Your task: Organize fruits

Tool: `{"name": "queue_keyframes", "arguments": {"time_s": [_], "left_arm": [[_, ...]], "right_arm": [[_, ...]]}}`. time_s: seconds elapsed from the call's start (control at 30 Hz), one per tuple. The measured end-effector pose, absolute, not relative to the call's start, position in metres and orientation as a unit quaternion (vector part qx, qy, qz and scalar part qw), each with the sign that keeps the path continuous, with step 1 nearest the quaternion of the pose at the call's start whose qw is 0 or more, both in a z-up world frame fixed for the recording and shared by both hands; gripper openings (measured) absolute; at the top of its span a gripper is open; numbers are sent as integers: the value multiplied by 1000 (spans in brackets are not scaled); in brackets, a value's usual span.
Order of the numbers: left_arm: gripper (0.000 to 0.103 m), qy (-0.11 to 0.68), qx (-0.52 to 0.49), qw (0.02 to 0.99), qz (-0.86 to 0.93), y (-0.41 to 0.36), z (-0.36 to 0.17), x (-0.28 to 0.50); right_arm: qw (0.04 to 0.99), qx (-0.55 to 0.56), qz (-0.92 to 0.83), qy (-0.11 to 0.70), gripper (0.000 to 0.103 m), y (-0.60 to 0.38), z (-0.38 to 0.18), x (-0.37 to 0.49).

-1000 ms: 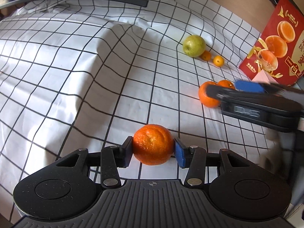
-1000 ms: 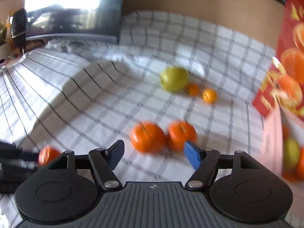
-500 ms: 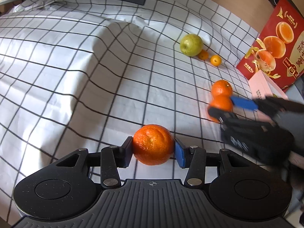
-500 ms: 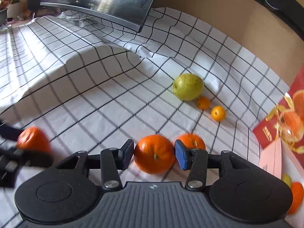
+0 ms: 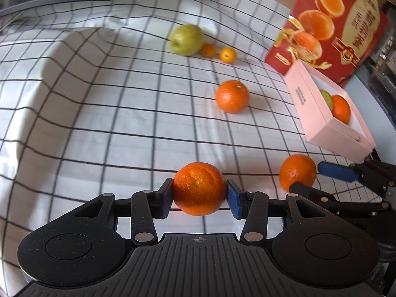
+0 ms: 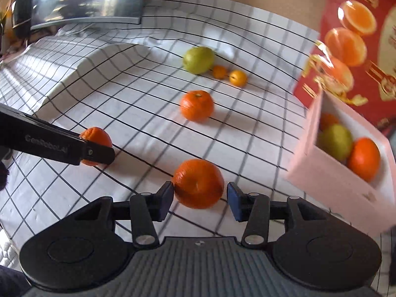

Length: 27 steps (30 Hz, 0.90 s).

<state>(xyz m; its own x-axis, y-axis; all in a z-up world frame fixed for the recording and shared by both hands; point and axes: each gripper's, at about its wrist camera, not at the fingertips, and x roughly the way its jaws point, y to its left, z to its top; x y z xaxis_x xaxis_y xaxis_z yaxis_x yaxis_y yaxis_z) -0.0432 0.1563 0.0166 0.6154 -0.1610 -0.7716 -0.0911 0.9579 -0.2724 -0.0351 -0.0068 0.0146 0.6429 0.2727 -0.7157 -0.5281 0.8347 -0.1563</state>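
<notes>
Left wrist view: left gripper clamps an orange between both pads, above the checked cloth. Loose orange lies beyond; pink box sits at right.

Right wrist view: right gripper jaws opening; second orange sits between them, left pad touching, right pad apart. Pink box holds fruit.

Both wrist views look steeply down, close, sharing the checked cloth.
</notes>
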Motion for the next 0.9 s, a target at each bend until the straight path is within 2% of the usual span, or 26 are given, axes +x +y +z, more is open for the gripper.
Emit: {"name": "queue_keyframes", "arguments": {"time_s": [0.17,0.4,0.53,0.57,0.6,0.63,0.67,0.8,0.9], "left_arm": [[50,437,-145,888,-19,157,16,-41],[50,431,-164,887,-3,176,17,-46],[50,429,-170,887,3,185,18,-47],[50,429,-171,887,4,187,17,-47],[50,428,-172,887,5,188,17,-48],[50,428,-172,887,6,189,17,-49],[50,428,-173,887,8,190,18,-49],[50,428,-179,886,13,192,18,-50],[50,423,-182,887,14,192,18,-51]], "right_arm": [[895,-124,232,361,69,-21,26,-25],[898,-120,252,341,69,-9,51,11],[899,-127,274,317,74,20,76,71],[894,-136,280,322,73,31,78,90],[889,-149,284,329,67,42,77,110],[883,-163,286,335,61,54,75,129],[878,-176,286,341,49,64,72,145],[858,-214,297,361,42,97,48,190],[849,-259,285,362,41,115,27,208]]}}
